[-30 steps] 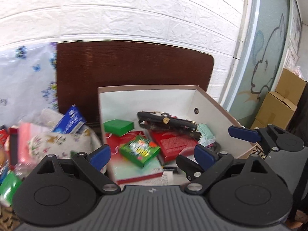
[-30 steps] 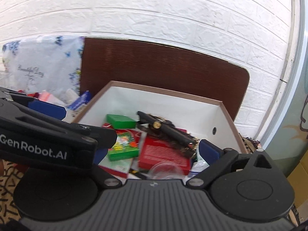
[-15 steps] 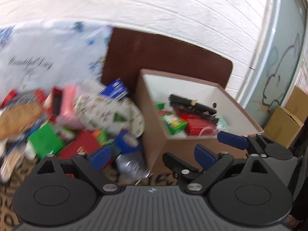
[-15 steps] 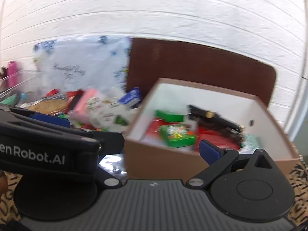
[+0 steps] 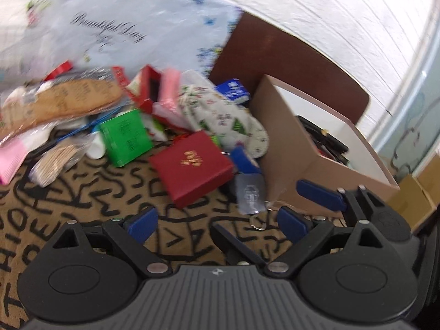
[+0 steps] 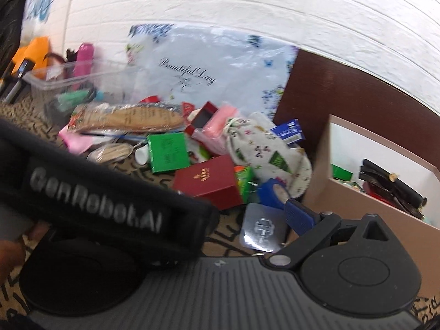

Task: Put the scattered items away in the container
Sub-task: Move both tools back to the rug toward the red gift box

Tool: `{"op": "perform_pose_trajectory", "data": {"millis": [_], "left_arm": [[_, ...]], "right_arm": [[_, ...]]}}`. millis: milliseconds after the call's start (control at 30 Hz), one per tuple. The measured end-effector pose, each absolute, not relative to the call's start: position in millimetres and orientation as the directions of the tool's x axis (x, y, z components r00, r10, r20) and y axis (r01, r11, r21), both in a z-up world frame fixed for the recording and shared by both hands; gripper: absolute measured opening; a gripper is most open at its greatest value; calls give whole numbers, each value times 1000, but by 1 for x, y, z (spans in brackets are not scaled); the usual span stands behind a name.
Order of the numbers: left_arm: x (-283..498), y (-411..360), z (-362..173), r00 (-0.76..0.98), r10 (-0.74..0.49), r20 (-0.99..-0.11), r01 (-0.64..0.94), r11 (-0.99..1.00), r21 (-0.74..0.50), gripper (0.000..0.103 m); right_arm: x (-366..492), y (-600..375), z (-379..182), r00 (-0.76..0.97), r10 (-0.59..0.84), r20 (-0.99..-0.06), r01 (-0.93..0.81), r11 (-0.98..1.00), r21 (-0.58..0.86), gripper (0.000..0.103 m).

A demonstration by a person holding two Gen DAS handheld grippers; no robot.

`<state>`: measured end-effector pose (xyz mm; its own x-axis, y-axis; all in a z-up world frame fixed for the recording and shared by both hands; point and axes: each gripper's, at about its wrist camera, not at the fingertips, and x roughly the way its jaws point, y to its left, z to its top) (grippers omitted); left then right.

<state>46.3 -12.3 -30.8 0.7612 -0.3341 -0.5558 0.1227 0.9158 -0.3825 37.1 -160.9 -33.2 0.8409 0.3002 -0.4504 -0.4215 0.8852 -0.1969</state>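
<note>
On the patterned brown-and-black tabletop (image 5: 82, 200) I see the scattered items heaped toward the back edge, against a white plastic bag with blue flowers and script lettering (image 5: 115, 24), while the open brown cardboard box with a white inside (image 5: 291, 165) stands to the right of the heap. My left gripper (image 5: 217, 222) hangs above the bare cloth with its blue-padded fingers spread apart and nothing between them. Just ahead of it lies a flat dark red gift box with gold lettering (image 5: 192, 165), and beside that, nearer the cardboard box, a square silvery foil packet (image 5: 250, 195) lies flat, touching or almost touching the box wall. A bright green carton (image 5: 125, 137) sits left of the red box, a white drawstring cloth pouch with small prints (image 5: 225, 115) rests behind it, and a roll of blue tape (image 6: 272, 192) lies between the pouch and the foil packet. A long brown snack packet in clear wrap (image 6: 129, 118) lies across the back of the heap. My right gripper (image 6: 297, 214) shows only one blue finger in its own view, the other side being hidden behind the left gripper's body, but the left camera shows it over by the box wall with its fingers apart and empty. Inside the box I can make out black items and a green one.
</note>
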Motion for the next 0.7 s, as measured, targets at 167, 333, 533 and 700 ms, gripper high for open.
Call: {"op": "perform_pose_trajectory", "data": {"millis": [167, 333, 533, 700], "left_arm": [[68, 8, -44, 764, -341, -548, 85, 895, -438, 97], [95, 16, -59, 748, -367, -552, 80, 877, -474, 96], [120, 16, -74, 712, -430, -555, 96, 843, -529, 96], [132, 15, -79, 705, -453, -546, 118, 833, -540, 96]], "right_arm": [[47, -150, -48, 831, 286, -477, -436, 867, -239, 98], [62, -141, -62, 830, 263, -491, -440, 850, -289, 98], [82, -130, -71, 842, 237, -485, -438, 826, -356, 97], [96, -125, -76, 837, 238, -493, -453, 807, -380, 93]]}}
